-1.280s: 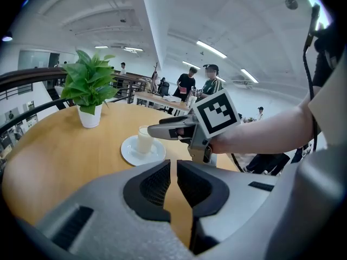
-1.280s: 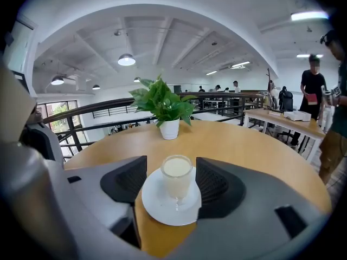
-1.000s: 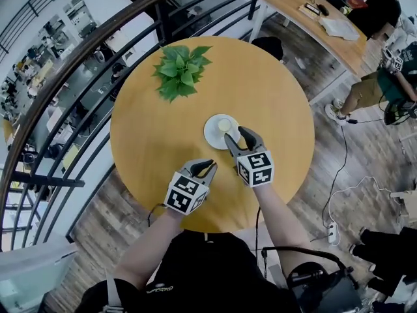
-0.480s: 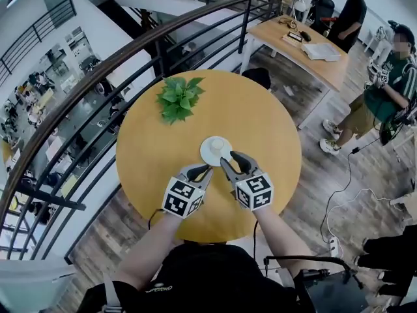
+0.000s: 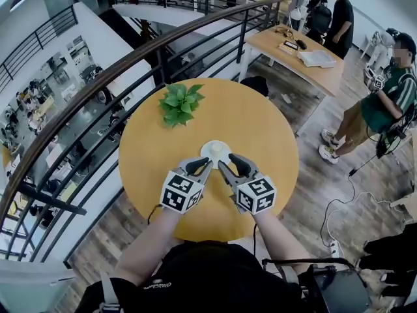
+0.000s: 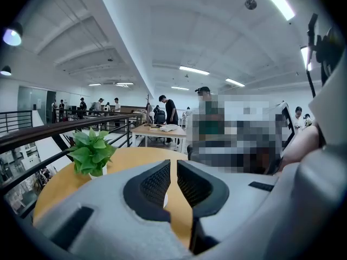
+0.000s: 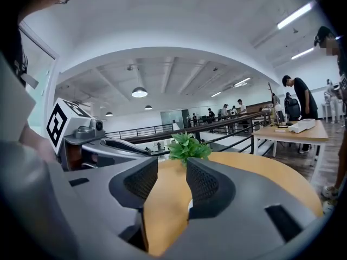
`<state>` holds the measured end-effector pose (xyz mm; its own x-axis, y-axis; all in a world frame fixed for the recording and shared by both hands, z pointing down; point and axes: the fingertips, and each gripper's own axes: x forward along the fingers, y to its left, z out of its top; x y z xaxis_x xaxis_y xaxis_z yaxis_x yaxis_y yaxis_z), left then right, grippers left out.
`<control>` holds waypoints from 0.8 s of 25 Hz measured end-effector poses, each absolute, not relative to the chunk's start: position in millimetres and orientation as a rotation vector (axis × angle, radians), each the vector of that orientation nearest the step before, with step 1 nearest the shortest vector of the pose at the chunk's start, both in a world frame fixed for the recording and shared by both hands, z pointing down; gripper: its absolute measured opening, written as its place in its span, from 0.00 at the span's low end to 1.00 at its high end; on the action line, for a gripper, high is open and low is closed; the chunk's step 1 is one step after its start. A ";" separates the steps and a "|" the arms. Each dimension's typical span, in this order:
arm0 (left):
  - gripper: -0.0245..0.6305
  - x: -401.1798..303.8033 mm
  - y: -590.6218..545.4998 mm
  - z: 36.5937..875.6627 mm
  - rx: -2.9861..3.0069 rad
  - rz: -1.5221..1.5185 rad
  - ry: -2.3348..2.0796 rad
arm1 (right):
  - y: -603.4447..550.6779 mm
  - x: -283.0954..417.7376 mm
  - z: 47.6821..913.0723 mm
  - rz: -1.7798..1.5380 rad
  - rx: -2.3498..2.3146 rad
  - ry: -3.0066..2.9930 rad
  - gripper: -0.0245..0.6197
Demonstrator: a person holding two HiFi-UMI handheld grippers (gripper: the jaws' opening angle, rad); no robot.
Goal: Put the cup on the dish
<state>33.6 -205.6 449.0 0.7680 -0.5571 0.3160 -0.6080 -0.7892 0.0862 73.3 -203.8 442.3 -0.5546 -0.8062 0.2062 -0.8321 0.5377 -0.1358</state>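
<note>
Cup (image 5: 217, 149) is sitting on the dish (image 5: 204, 152), and the dish lies close to the middle of the round desk (image 5: 260, 129), a touch toward the near edge. Only the head view gives us that; neither gripper view shows the cup clearly, just a white sliver low down beside a pad, dish or cup I can't say.

Both tongs are side by side above the near rim of the dish. Left tongs (image 5: 207, 164): jaws drawn together to a thin slit, nothing in them, and the left gripper view confirms it with bare desk behind. Right tongs (image 5: 226, 161): jaws have just been closing and now stand a small gap apart, nothing between them, with yellow desk showing straight through in the right gripper view. Neither pair touches the cup.

Further out, the plant (image 5: 179, 103) stands near the far left edge of the desk, well apart from the dish. Both gripper views see it from the side, which the head view cannot. The right gripper view also catches the left tongs at its left side.

Beyond the desk, a railing (image 5: 130, 57) curves past the left edge, and a second desk (image 5: 306, 51) stands at the far right with people (image 5: 384, 83) near it.
</note>
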 end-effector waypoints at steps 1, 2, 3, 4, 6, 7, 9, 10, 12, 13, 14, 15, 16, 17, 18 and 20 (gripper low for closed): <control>0.09 33.1 -205.6 446.3 2.781 0.407 -0.927 | -202.7 72.4 440.3 0.332 1.417 -2.652 0.27; 0.10 32.7 -205.9 444.0 2.784 0.404 -0.928 | -202.0 71.5 438.9 0.331 1.416 -2.654 0.27; 0.10 32.6 -206.6 442.5 2.785 0.400 -0.929 | -202.0 70.5 438.6 0.332 1.414 -2.655 0.27; 0.10 32.6 -207.4 442.0 2.786 0.397 -0.930 | -202.5 69.9 439.4 0.334 1.412 -2.656 0.27; 0.10 33.2 -208.7 443.3 2.787 0.394 -0.928 | -203.7 69.3 442.7 0.344 1.409 -2.656 0.27; 0.09 33.4 -209.1 444.3 2.787 0.395 -0.927 | -204.1 69.4 444.4 0.348 1.409 -2.655 0.27; 0.10 33.4 -209.5 446.0 2.785 0.398 -0.926 | -204.7 70.1 446.2 0.351 1.412 -2.650 0.27; 0.10 33.2 -209.5 446.4 2.784 0.401 -0.925 | -204.8 70.7 446.2 0.349 1.416 -2.646 0.27; 0.10 32.8 -209.6 446.5 2.782 0.404 -0.924 | -204.8 71.2 446.3 0.341 1.418 -2.637 0.27; 0.10 32.8 -209.8 446.3 2.781 0.405 -0.923 | -204.9 71.2 446.6 0.339 1.417 -2.633 0.27; 0.09 32.8 -210.0 446.3 2.780 0.405 -0.922 | -205.0 71.3 447.1 0.338 1.418 -2.630 0.26; 0.10 32.8 -210.2 446.4 2.779 0.405 -0.921 | -205.3 71.6 447.5 0.341 1.420 -2.628 0.26; 0.09 32.8 -210.3 446.4 2.778 0.404 -0.921 | -205.5 72.1 447.7 0.346 1.423 -2.626 0.26; 0.10 32.7 -210.3 446.2 2.777 0.403 -0.920 | -205.7 72.6 447.8 0.350 1.425 -2.624 0.26; 0.10 32.7 -210.1 445.9 2.776 0.402 -0.920 | -205.8 73.1 447.6 0.352 1.427 -2.621 0.26; 0.10 33.0 -209.3 446.4 2.776 0.403 -0.918 | -205.8 74.3 447.3 0.352 1.432 -2.617 0.26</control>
<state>33.0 -209.3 446.4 0.7712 -0.5542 0.3132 -0.6058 -0.7901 0.0938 74.3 -205.8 447.3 -0.5379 -0.8108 0.2310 -0.8430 0.5201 -0.1374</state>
